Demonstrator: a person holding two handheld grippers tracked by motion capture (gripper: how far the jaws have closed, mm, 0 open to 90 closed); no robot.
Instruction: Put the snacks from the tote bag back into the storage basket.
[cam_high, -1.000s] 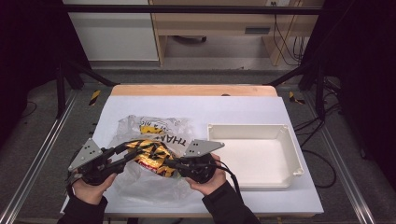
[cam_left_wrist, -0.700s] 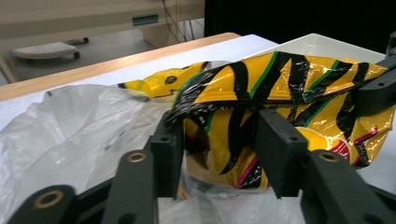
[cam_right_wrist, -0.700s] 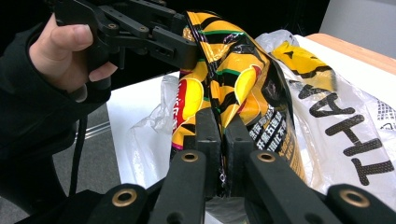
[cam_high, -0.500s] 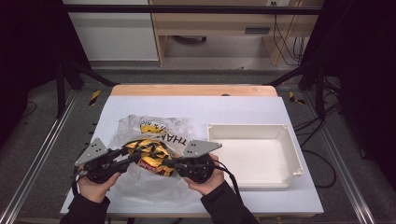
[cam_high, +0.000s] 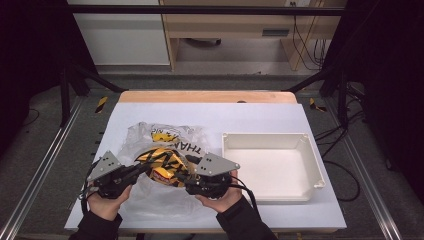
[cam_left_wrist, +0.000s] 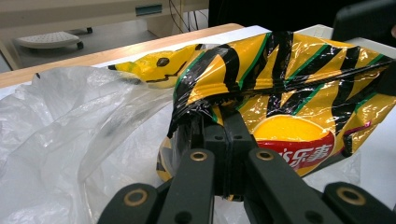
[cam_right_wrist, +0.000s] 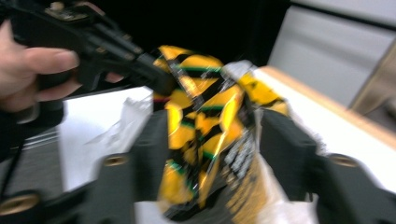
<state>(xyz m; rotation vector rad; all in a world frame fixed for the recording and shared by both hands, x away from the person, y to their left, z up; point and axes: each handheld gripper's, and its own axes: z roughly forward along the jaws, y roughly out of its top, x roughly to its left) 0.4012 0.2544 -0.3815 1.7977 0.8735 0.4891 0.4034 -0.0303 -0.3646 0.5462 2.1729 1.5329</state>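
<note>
Your left gripper (cam_left_wrist: 229, 140) has just closed and pinches the near-left edge of the yellow-and-black chip bag (cam_high: 162, 164), jaws pressed together on the foil. Your right gripper (cam_right_wrist: 210, 140) has just opened; its jaws stand spread either side of the bag. The bag sits above the clear plastic bag (cam_high: 150, 135), left of the white tray (cam_high: 312, 160).

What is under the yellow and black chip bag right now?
The chip bag sits over a crumpled clear plastic bag spread on the white table cover. How much of the plastic lies beneath it is covered by the bag itself.
</note>
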